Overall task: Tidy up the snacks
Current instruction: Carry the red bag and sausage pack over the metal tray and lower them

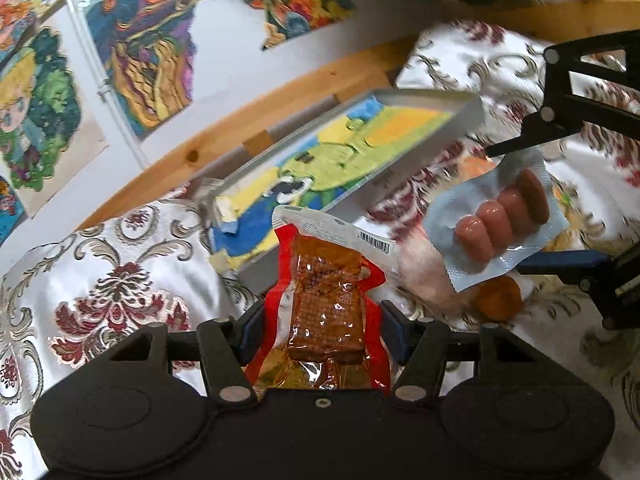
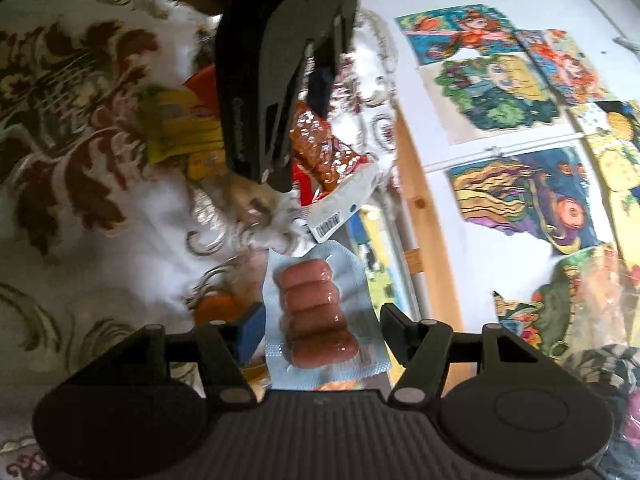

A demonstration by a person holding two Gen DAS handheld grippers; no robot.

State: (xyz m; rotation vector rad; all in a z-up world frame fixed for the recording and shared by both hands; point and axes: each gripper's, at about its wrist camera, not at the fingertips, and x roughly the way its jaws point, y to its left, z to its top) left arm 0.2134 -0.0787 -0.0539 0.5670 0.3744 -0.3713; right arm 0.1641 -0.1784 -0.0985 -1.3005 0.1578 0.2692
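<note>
My left gripper [image 1: 324, 316] is shut on a red-edged clear packet of brown dried tofu [image 1: 326, 300], held upright above the patterned cloth. To its right, my right gripper [image 1: 506, 210] is shut on a pale blue pack of small sausages [image 1: 500, 220]. The right wrist view shows that sausage pack [image 2: 316, 320] lying lengthwise between my right gripper's [image 2: 320, 324] fingers, with the tofu packet [image 2: 324, 152] beyond it. A grey-rimmed tray [image 1: 464, 116] lined with a colourful picture lies tilted just behind both packs.
A yellow snack packet [image 2: 180, 132] and an orange round item [image 1: 496, 296] lie on the floral cloth [image 1: 100, 280] below the grippers. A wooden edge [image 1: 224, 136] runs behind the tray, and a white wall with colourful drawings [image 1: 140, 48] rises beyond it.
</note>
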